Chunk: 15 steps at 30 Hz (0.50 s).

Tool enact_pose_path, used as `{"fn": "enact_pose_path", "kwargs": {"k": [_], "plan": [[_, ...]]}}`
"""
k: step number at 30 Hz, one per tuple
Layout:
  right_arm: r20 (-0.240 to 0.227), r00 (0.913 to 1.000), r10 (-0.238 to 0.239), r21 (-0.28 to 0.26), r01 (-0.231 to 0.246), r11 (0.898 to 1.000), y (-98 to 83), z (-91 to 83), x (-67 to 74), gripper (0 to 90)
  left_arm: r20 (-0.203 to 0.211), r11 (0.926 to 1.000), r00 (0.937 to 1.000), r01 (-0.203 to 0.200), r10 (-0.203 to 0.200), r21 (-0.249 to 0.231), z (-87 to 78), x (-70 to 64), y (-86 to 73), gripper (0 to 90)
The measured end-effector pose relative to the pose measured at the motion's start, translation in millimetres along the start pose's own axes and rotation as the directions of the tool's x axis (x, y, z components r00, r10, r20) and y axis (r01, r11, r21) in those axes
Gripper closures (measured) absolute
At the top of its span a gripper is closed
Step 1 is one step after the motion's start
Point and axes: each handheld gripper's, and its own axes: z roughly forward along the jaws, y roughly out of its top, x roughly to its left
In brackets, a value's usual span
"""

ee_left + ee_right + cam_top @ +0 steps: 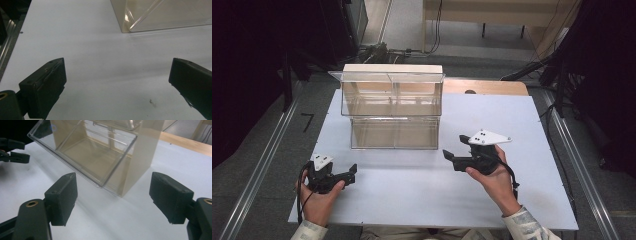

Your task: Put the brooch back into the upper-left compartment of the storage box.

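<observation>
A clear plastic two-tier bin (pixel 393 107) with open front trays stands at the back middle of the white table (pixel 412 195). My left gripper (pixel 352 173) rests near the front left edge, held in a hand, open with nothing between its jaws. My right gripper (pixel 455 146) hovers right of the bin's lower tray, also open and empty. In the left gripper view the left gripper (pixel 117 82) faces bare tabletop, with the bin's corner (pixel 155 15) ahead to the right. In the right gripper view the right gripper (pixel 115 195) points at the bin's lower tray (pixel 95 152), a short way off.
A wooden board (pixel 497 87) shows behind the white top at the back right. Metal floor rails (pixel 257 165) run along both sides of the table. Cables (pixel 382 50) and a wooden desk (pixel 492 10) lie beyond it. The other gripper (pixel 12 152) shows far left in the right gripper view.
</observation>
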Motion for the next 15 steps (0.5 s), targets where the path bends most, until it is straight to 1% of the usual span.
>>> {"fn": "enact_pose_path", "kwargs": {"k": [5,8,15], "plan": [[0.022,0.9997,0.013,-0.006,-0.013,1.0,-5.7,-6.8,-5.5,20.6,0.001,1.0,1.0,0.0,0.0,0.001,-0.1,-0.5,-0.1,2.0],[0.043,0.999,0.016,-0.003,-0.015,1.0,-11.4,-9.9,-9.2,20.6,0.002,1.0,1.0,-0.001,0.001,0.001,0.1,-0.5,-0.1,2.0],[0.079,0.9958,0.047,0.012,-0.048,0.999,-27.7,-17.3,-20.5,20.6,0.001,1.0,1.0,0.001,-0.001,-0.001,0.0,-0.4,-0.3,2.1]]}}
